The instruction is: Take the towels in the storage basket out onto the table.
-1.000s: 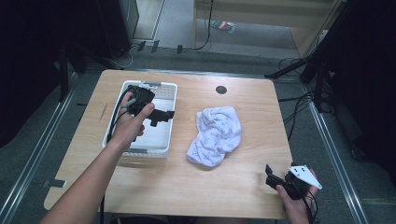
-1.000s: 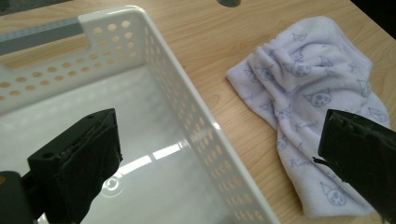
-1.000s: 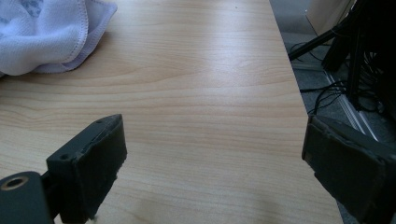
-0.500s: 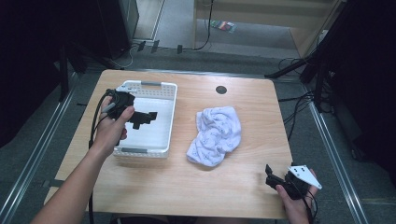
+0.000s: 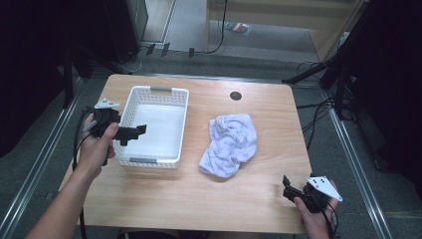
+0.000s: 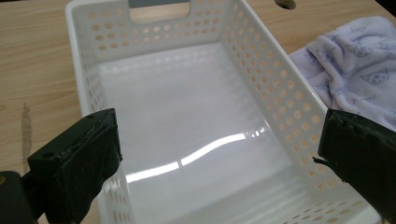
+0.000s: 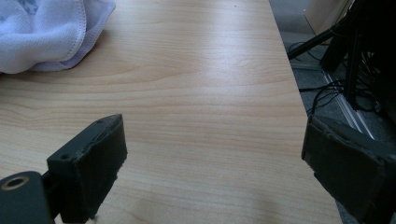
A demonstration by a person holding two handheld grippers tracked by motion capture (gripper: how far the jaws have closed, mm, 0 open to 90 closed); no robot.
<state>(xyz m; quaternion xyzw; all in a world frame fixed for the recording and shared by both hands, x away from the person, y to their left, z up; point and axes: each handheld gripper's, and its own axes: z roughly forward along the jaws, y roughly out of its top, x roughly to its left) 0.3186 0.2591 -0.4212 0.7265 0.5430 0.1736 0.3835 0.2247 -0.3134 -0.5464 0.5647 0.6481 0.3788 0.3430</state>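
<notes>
Table (image 5: 199,199) carries white basket (image 5: 154,124) near left edge; it's empty. Crumpled towel (image 5: 230,144) mid-surface, unmoved. My left claw (image 5: 133,132), jaws wide, has pulled back to basket's left rim. My right claw (image 5: 289,189), wide, stays at near-right corner.

basket (image 6: 299,116) near end cut off below, towel (image 7: 46,32) cropped at top-left, floor cables (image 5: 318,107) indistinct

White perforated basket (image 5: 155,124) w/ grey handles; pale lilac cloth (image 5: 230,144), small printed figures, at its 3 o'clock; light wood-grain table (image 5: 278,114); black grippers.
</notes>
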